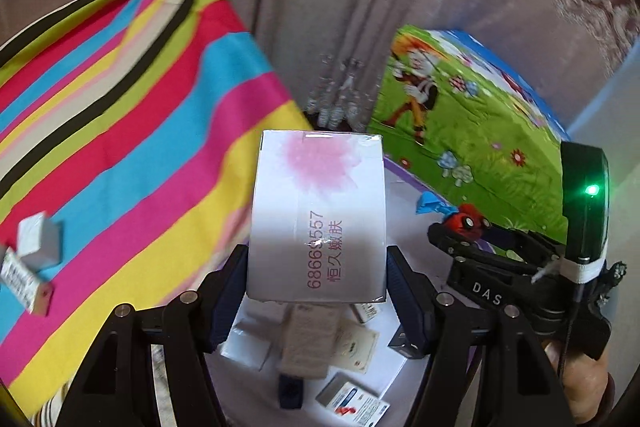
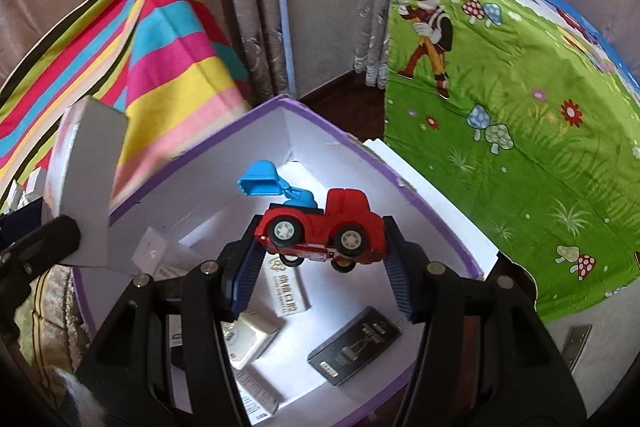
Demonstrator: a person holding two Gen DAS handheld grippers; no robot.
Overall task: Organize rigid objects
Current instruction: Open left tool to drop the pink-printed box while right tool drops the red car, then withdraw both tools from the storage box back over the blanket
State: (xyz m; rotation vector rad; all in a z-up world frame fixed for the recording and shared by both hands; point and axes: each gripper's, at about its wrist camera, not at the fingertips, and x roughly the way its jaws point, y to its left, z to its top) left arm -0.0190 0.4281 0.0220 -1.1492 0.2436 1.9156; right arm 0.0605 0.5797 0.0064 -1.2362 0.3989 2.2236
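Observation:
My left gripper [image 1: 316, 255] is shut on a white carton [image 1: 316, 211] with a pink flower and red print, held upright between both pads. It hangs over a purple-rimmed white storage box [image 1: 404, 177]. In the right wrist view my right gripper [image 2: 322, 239] is shut on a red toy truck [image 2: 332, 223] with a blue scoop [image 2: 260, 181], gripped nose and tail, above the same storage box [image 2: 224, 171]. The white carton [image 2: 88, 179] shows at the left there, over the box's left rim. The toy truck [image 1: 464, 223] also appears at the right of the left wrist view.
Several small cartons and a black box [image 2: 354, 347] lie inside the storage box. A striped cloth [image 1: 120, 107] with two small boxes [image 1: 40, 239] lies to the left. A green cartoon cloth [image 2: 500, 107] is on the right, curtains [image 2: 320, 7] behind.

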